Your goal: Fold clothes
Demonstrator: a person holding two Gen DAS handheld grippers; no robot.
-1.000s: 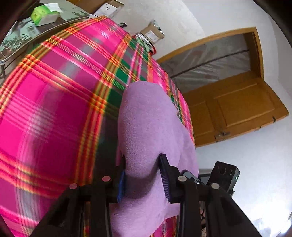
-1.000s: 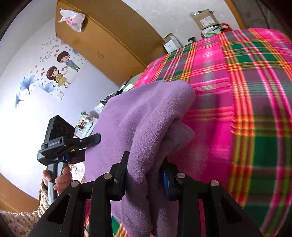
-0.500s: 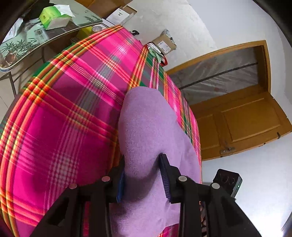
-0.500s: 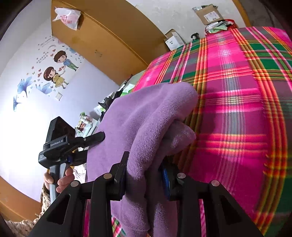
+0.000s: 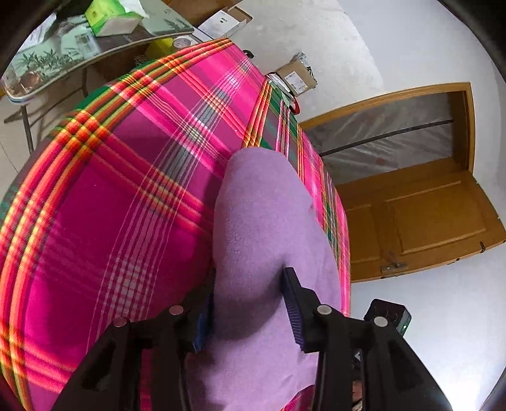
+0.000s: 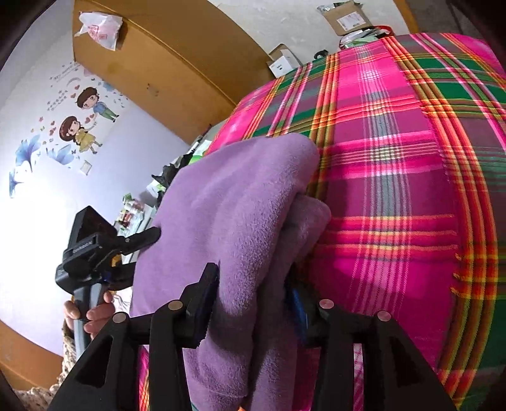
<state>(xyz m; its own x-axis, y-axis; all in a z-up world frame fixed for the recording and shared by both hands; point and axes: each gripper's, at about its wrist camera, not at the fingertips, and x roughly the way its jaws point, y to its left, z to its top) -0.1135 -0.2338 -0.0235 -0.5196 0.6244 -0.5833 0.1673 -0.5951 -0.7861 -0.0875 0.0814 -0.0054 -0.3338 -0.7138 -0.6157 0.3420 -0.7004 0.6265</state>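
A purple fleece garment (image 5: pixel 256 227) is held up over a bed with a pink, green and orange plaid cover (image 5: pixel 110 205). My left gripper (image 5: pixel 249 303) is shut on one bunched edge of the garment. My right gripper (image 6: pixel 253 300) is shut on the other edge of the same garment (image 6: pixel 240 208), which hangs in thick folds between and below its fingers. The cloth spans from one gripper to the other. The left gripper (image 6: pixel 95 249) and the hand holding it show at the left of the right wrist view. The plaid cover (image 6: pixel 395 189) lies behind the garment there.
A glass-top table (image 5: pixel 63 57) with a green tissue box (image 5: pixel 107 19) stands beyond the bed's far left. Cardboard boxes (image 5: pixel 295 77) sit by the far wall. A wooden door (image 5: pixel 417 218) is at the right. A wooden cabinet (image 6: pixel 151 63) stands on the other side.
Both grippers have risen and pulled back with the garment, so more of the plaid bed shows beneath. The grips on the cloth are unchanged.
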